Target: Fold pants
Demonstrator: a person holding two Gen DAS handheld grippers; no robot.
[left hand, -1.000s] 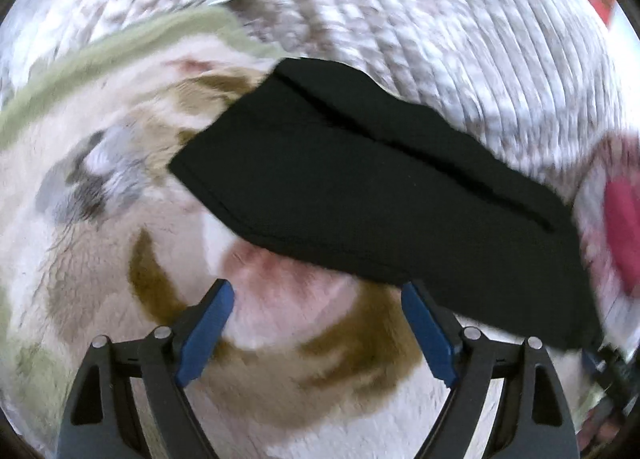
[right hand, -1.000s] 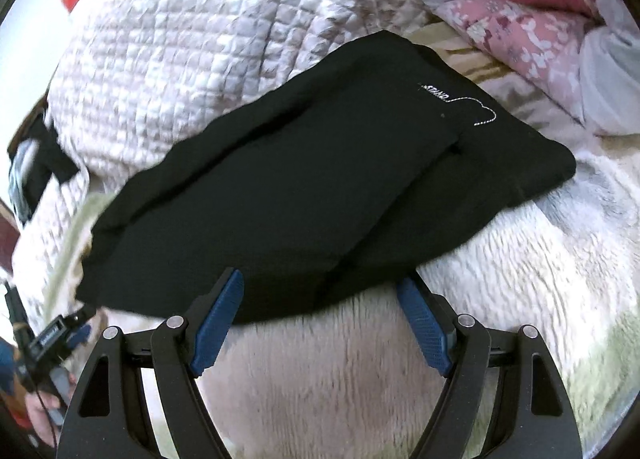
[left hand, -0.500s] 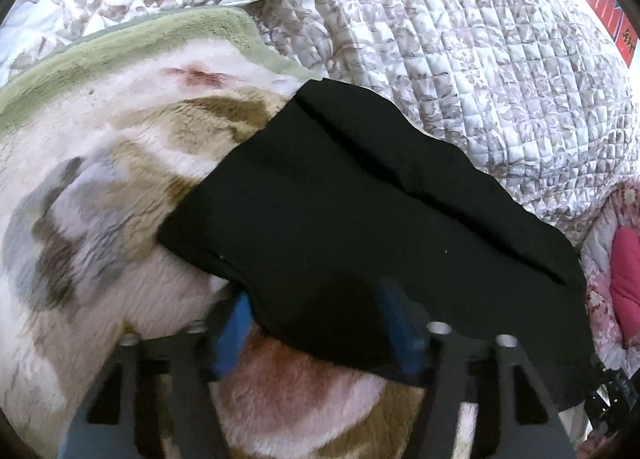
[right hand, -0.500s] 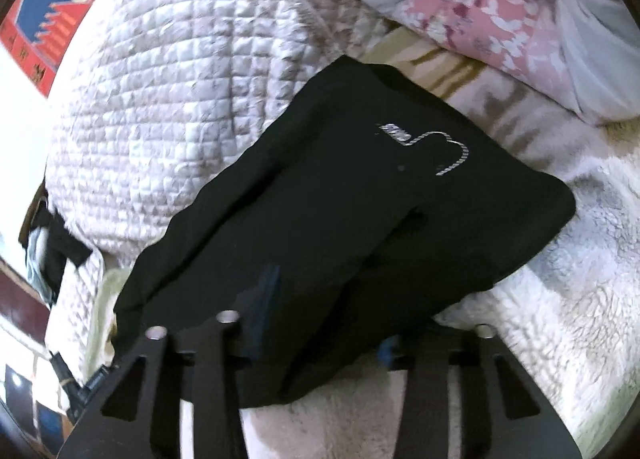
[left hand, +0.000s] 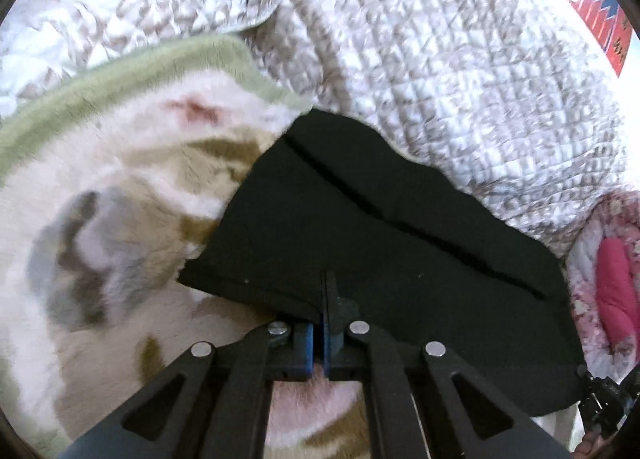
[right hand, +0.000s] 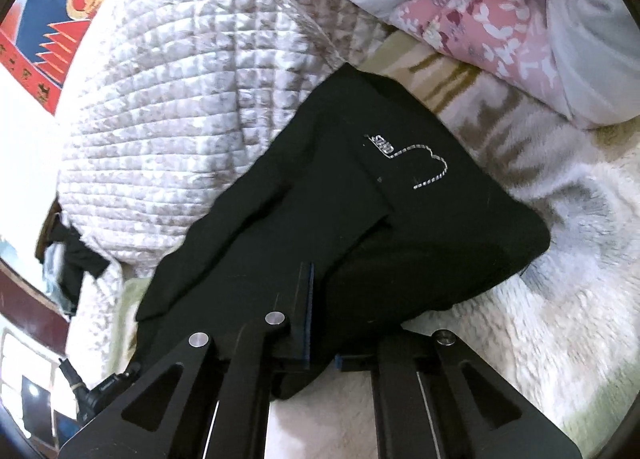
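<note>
Pants [left hand: 384,243] lie on the fleece blanket [left hand: 100,187], soft, light, floppy. Left gripper [left hand: 322,299] and right gripper [right hand: 316,299] each pinch the near edge; 2 grips stop sagging.

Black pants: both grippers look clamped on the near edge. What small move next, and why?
Probably lift both hands together and carry the near edge toward the far edge by the quilted cover. The left gripper and right gripper are each shut on the near hem of the black pants, which lie flat on the fleece blanket, already folded lengthwise.
</note>
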